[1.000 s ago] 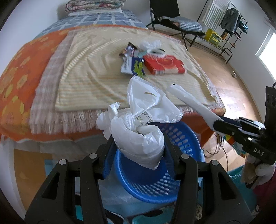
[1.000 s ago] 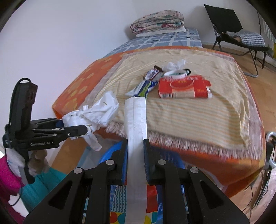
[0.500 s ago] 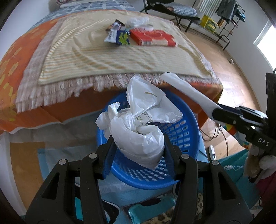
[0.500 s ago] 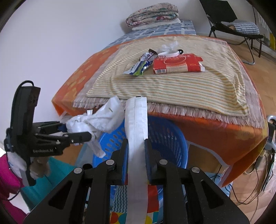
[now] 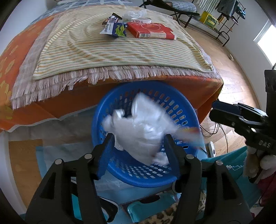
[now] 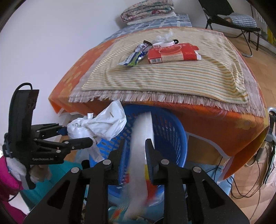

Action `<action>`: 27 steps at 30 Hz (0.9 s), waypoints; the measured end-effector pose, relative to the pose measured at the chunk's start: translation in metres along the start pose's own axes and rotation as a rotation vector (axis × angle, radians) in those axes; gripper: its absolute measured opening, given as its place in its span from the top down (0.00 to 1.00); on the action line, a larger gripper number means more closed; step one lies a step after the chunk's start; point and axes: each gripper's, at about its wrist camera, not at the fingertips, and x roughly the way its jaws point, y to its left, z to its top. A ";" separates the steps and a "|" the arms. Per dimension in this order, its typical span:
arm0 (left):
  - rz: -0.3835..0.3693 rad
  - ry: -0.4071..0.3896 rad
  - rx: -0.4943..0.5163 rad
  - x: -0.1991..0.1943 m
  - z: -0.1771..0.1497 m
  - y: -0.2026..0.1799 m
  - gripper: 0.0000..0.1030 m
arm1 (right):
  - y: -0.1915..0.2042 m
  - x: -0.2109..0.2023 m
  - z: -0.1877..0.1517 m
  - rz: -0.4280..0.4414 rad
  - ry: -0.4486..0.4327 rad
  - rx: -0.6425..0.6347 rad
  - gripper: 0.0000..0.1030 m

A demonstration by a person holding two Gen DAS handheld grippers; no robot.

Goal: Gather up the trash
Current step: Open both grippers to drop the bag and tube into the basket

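Both grippers hang directly above the blue basket (image 5: 144, 179), which stands on the floor against the near edge of the bed (image 5: 25, 86).

Left gripper (image 5: 138, 143): half a second ago its fingers clamped the white plastic bag (image 5: 143, 127) tightly. Now the fingers are spread and the bag between them is motion-blurred over the basket mouth. Judgement: the bag has been released and is dropping in. The right wrist view shows the bag (image 6: 101, 122) at the basket's left rim, beside the left gripper's tips.

Right gripper (image 6: 136, 149): its fingers previously pinched the long white wrapper (image 6: 141, 137). Now the fingers stand apart and the wrapper between them is blurred, its far end inside the basket (image 6: 172, 134). Judgement: this item is also being let go.

Consequence: two pieces of trash are going into the basket and both grippers become free.

Remaining trash lies farther away, well apart from the basket, on the striped blanket (image 5: 96, 56) on the bed: a blue-and-green snack wrapper (image 5: 114, 30), just beside a flattened red box (image 5: 151, 31), with crumpled clear plastic (image 5: 135, 13) and a white band behind them. Judgement: these must be fetched next.
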 end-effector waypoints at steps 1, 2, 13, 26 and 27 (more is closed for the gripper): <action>0.002 0.001 -0.001 0.000 0.000 0.000 0.39 | 0.000 0.001 0.000 -0.003 0.002 0.003 0.61; 0.006 0.001 -0.005 0.000 0.000 0.001 0.37 | 0.000 0.000 0.000 -0.004 0.001 0.007 0.55; 0.012 0.005 -0.024 0.001 0.003 0.005 0.35 | -0.006 -0.001 0.003 -0.037 -0.008 0.037 0.37; 0.034 -0.017 -0.015 -0.005 0.029 0.006 0.28 | -0.021 -0.002 0.017 -0.072 -0.010 0.114 0.31; 0.035 -0.019 -0.018 -0.006 0.032 0.007 0.28 | -0.022 -0.003 0.019 -0.074 -0.013 0.119 0.31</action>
